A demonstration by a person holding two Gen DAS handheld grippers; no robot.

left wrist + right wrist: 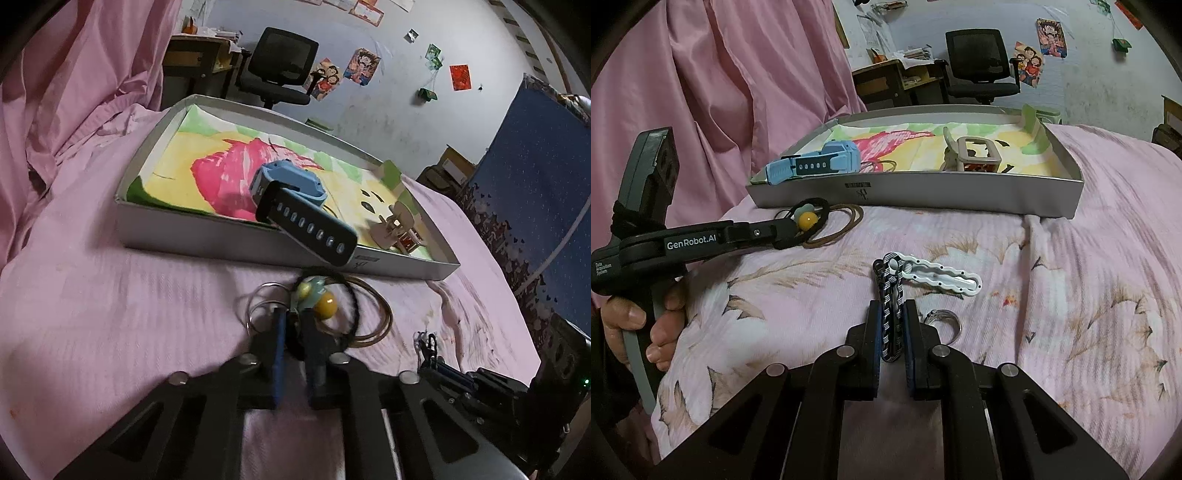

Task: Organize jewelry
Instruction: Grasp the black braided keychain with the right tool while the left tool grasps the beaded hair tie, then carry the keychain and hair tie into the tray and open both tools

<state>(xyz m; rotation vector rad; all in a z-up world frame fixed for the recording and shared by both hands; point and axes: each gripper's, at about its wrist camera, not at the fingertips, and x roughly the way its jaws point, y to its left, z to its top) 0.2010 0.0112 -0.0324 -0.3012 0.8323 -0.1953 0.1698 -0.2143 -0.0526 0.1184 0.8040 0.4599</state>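
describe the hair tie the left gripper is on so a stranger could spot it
Find the grey tray on the pink bedspread. Just in front of its near wall lies a black hair tie, pinched by the left gripper. Unlike the thin brown ties beside it, it carries a yellow bead.

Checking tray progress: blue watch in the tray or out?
In, partly. The blue watch body sits inside the tray at its left end, while one strap hangs over the front wall.

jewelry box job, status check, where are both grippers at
Left gripper shut on hair tie, just short of box. Right gripper shut on striped cord, low over bed. Watch already in box. Path clear.
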